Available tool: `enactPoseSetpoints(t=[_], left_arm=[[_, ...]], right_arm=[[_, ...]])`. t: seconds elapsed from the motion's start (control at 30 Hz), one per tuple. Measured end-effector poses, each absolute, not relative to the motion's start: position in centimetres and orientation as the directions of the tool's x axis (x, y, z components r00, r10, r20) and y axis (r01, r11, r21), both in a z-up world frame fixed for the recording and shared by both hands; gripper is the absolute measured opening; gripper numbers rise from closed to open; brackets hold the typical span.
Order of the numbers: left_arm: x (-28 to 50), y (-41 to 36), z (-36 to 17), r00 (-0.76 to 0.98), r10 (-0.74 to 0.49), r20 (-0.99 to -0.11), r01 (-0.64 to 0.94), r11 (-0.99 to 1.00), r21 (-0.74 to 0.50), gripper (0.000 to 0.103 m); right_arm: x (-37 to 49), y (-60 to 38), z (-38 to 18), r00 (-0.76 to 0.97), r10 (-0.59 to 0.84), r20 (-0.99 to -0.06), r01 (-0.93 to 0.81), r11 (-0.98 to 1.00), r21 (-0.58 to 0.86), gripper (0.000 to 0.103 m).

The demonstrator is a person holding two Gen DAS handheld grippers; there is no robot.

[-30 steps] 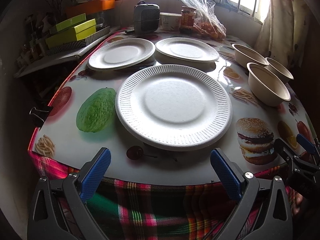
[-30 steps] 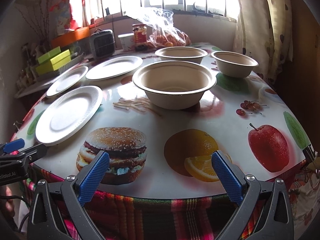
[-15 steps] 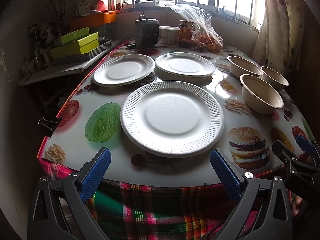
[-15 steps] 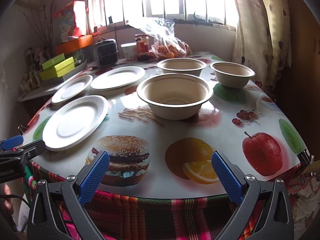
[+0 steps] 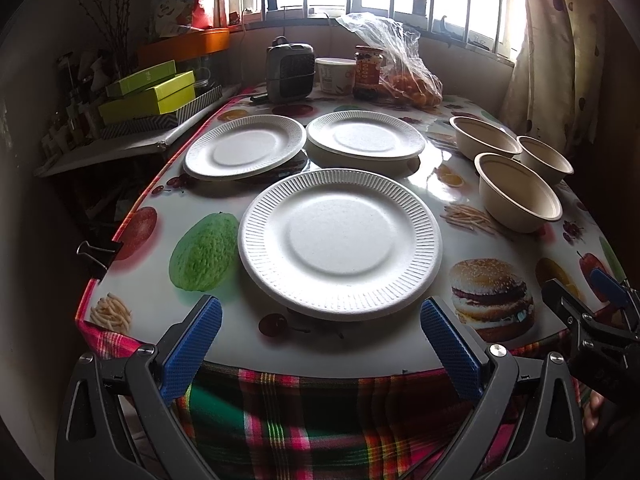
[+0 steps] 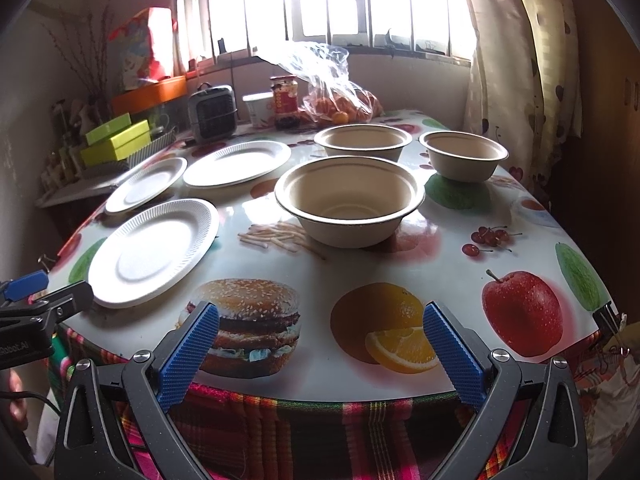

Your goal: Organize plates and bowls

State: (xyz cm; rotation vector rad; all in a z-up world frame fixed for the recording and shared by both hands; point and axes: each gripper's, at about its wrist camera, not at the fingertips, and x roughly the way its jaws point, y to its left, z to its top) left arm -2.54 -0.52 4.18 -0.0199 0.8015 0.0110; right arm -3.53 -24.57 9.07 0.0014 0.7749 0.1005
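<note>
Three white paper plates lie apart on the table: a near plate [image 5: 340, 242] [image 6: 154, 250], a far-left plate [image 5: 245, 146] [image 6: 147, 184] and a far-middle plate [image 5: 366, 140] [image 6: 238, 162]. Three beige bowls stand to the right: a near bowl [image 5: 518, 191] [image 6: 349, 200], a far bowl [image 5: 484, 137] [image 6: 363, 142] and a rightmost bowl [image 5: 546, 159] [image 6: 463, 154]. My left gripper [image 5: 320, 348] hangs open at the table's front edge, facing the near plate. My right gripper [image 6: 320, 354] is open too, at the front edge before the near bowl. Neither holds anything.
The table [image 5: 240, 320] wears a glossy food-print cover over plaid cloth. At the back stand a small heater [image 5: 290, 72], a tub, a jar [image 5: 367, 72] and a plastic bag of oranges [image 5: 404, 76]. Green boxes [image 5: 150, 94] sit on a side shelf at left. A curtain [image 6: 520, 48] hangs at right.
Both grippers have drawn back and risen from the table, so the plates and bowls look smaller and farther. Nothing on the table moved. Both grippers stayed open.
</note>
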Motion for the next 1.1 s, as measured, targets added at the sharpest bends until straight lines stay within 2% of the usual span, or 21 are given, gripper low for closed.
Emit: enactPoseSetpoints(t=[1.1], left_arm=[[-1.3,0.3,5.1,0.702,-0.016,-0.712,-0.017,0.999,-0.039,0.1]], right_arm=[[-2.3,-24.2,10.4,0.72,0.11,-0.685,-0.118,0.992,0.035,0.103]])
